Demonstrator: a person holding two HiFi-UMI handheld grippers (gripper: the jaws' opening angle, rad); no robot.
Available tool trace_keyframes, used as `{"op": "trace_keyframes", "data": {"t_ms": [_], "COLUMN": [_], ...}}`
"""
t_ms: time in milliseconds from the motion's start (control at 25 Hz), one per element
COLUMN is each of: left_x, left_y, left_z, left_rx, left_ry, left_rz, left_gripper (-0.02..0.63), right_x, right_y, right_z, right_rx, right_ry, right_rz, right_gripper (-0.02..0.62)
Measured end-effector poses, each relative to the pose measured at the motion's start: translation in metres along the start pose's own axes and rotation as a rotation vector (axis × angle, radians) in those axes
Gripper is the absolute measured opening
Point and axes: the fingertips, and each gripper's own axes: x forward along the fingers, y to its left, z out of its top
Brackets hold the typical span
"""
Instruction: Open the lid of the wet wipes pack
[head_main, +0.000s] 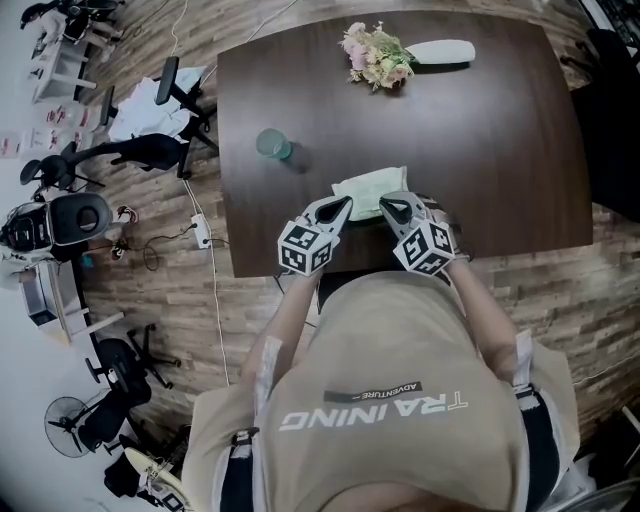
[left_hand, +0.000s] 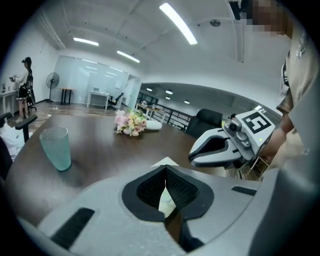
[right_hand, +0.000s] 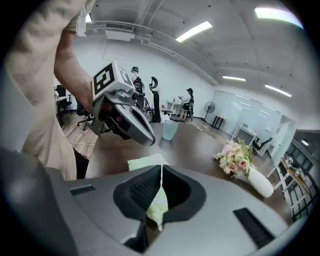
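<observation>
The wet wipes pack is pale green and lies flat near the front edge of the dark wooden table. My left gripper hovers at the pack's near left corner and my right gripper at its near right corner. Both are shut and hold nothing. In the left gripper view the closed tips sit over the pack, with the right gripper beside them. In the right gripper view the closed tips point at the pack, and the left gripper hangs above it. I cannot make out the lid.
A translucent teal cup stands left of and beyond the pack. A bunch of pink flowers in a white vase lies at the table's far edge. Office chairs and cables are on the floor to the left.
</observation>
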Motion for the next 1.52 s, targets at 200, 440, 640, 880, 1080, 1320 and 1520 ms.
{"op": "trace_keyframes", "data": {"t_ms": [200,440,640,880,1080,1320,1520], "left_x": [0.02,0.037,0.038,0.039,0.038,0.038,0.035], "left_y": [0.02,0.027,0.028,0.027,0.026,0.028,0.029], "left_z": [-0.047,-0.064,-0.066,-0.066,-0.066,-0.066,-0.066], "left_rx": [-0.063,0.002,0.016,-0.01,-0.015,-0.027,-0.003], "left_ry": [0.141,0.258,0.256,0.236,0.231,0.228,0.231], "left_rz": [-0.039,-0.082,-0.088,-0.081,-0.063,-0.039,-0.011], "left_gripper": [0.009,0.009,0.009,0.009,0.009,0.009,0.009], "right_x": [0.014,0.021,0.029,0.037,0.044,0.052,0.052], "right_y": [0.009,0.01,0.02,0.028,0.031,0.036,0.035], "right_z": [-0.004,-0.015,-0.03,-0.039,-0.048,-0.052,-0.048], "right_rx": [0.017,-0.044,-0.171,-0.254,-0.391,-0.507,-0.37], "right_ry": [0.063,0.143,0.218,0.261,0.313,0.353,0.313], "right_rz": [0.008,0.011,0.023,0.066,0.085,0.081,0.163], "right_gripper": [0.015,0.017,0.018,0.117,0.117,0.117,0.096]}}
